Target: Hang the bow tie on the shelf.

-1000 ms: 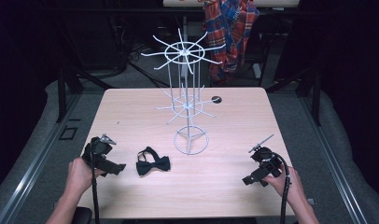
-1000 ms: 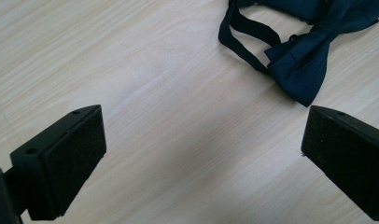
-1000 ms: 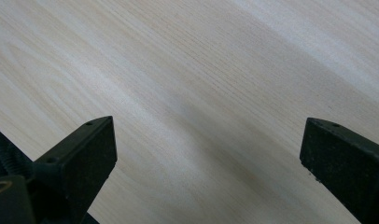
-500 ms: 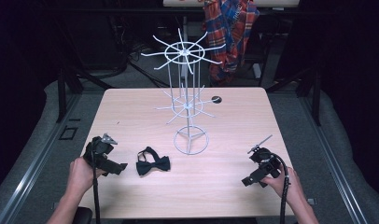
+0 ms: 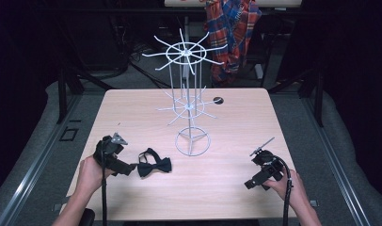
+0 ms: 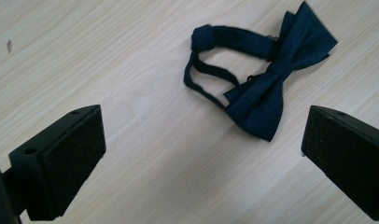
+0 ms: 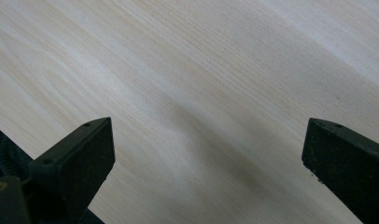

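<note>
1. We see a dark navy fabric bow tie (image 5: 154, 165) with its thin neck strap lying flat on the pale wood-grain worktop (image 5: 236, 122), towards the near left part of it.
2. In the left gripper view the bow tie (image 6: 271, 88) lies ahead of the jaws and a little to the right, its looped strap spread out to the left of the bow; nothing touches it.
3. Our left gripper (image 5: 128, 168) sits just beside the bow tie on its left side, low over the worktop. Its jaws stand wide apart with nothing between them but bare wood (image 6: 197, 154).
4. Our right gripper (image 5: 250, 184) is well apart from the bow tie, near the front right of the worktop. Its jaws are likewise spread wide and hold nothing (image 7: 208, 158).
5. A white wire display stand (image 5: 189, 101) with two tiers of radiating spokes and a ring base rises from the middle of the worktop, beyond the bow tie and to its right.
</note>
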`<state>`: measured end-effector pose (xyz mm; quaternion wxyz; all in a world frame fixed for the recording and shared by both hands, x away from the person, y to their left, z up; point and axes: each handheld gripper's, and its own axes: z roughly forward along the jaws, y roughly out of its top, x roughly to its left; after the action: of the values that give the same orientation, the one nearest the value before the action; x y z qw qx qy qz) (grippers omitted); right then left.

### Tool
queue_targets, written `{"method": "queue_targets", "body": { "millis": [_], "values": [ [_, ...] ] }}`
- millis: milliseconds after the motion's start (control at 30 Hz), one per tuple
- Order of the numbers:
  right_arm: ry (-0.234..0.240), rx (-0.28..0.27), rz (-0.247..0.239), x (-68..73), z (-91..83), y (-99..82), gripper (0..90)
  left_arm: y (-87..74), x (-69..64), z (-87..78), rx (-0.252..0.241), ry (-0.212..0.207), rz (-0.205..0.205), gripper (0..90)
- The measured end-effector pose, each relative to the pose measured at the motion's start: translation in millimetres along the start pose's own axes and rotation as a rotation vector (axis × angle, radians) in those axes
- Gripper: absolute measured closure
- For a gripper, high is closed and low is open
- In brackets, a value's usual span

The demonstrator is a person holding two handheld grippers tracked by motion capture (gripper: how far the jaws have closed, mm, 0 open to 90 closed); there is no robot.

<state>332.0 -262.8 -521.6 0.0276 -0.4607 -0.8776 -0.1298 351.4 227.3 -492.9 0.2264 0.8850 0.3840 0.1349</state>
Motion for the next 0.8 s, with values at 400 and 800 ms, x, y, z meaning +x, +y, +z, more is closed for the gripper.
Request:
{"method": "queue_targets", "body": {
  "millis": [400,800],
  "values": [
    [0.004,0.017,-0.038,1.3,2.7,1.5,5.6,21.1,-20.4,13.9,0.003,-0.024,0.068,0.0],
    [0.014,0.030,-0.041,0.4,3.9,2.0,7.8,32.6,-30.4,29.7,0.034,-0.045,0.088,0.1]
  ]
}}
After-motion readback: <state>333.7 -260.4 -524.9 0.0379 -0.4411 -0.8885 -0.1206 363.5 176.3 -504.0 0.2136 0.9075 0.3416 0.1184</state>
